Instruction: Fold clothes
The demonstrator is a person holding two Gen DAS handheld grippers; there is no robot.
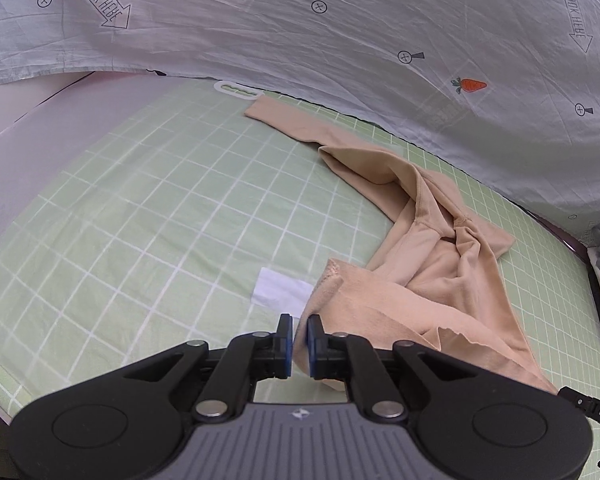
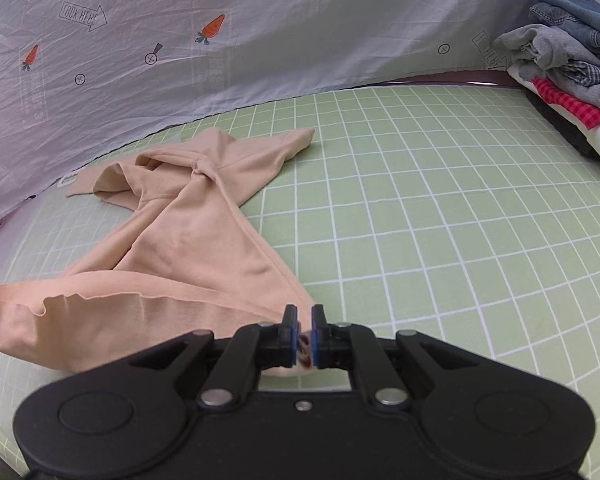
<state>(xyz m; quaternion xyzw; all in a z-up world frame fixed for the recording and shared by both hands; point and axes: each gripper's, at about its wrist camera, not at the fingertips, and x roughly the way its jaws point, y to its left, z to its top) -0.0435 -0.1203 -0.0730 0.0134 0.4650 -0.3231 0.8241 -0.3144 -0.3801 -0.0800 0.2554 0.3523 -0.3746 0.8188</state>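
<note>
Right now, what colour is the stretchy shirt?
Soft beige long-sleeved shirt, clearest in the right wrist view.

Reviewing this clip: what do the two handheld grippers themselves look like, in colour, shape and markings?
Both are black linkage grippers with silver pivot pins and blue pads on their fingers. The left gripper has a grey ribbed plate bearing a small white logo. The right gripper has a plain black plate with one small screw. No hand or sleeve shows.

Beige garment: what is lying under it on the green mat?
Under the crumpled beige stretchy garment lies the green gridded mat. A white paper slip pokes out at its near edge, partly covered; how far it runs underneath is hidden.
</note>
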